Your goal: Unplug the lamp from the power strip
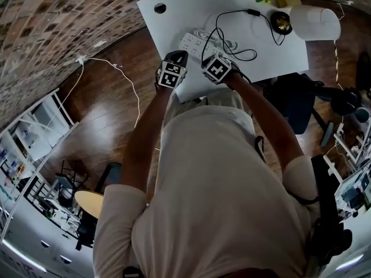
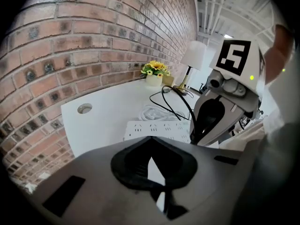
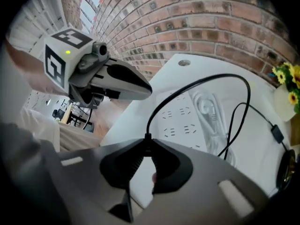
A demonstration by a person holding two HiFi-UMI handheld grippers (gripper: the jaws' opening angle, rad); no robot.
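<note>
Lamp (image 1: 313,22) sits at the worktop (image 1: 174,16) far corner. Its black cord (image 3: 211,78) ends in the right gripper (image 3: 146,139), which is clamped on it near the power strip (image 3: 185,121). Left gripper (image 2: 150,138) jaws together, nothing between them.

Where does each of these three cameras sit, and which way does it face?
Head view: on the person's head, facing steeply down at the white table; shows torso, arms, left gripper, right gripper.
Left gripper view: rides that gripper, facing along its fingers to the power strip; right gripper beside.
Right gripper view: rides that gripper, facing along fingers pinching the lamp cable; left gripper beside.
All share the power strip.
</note>
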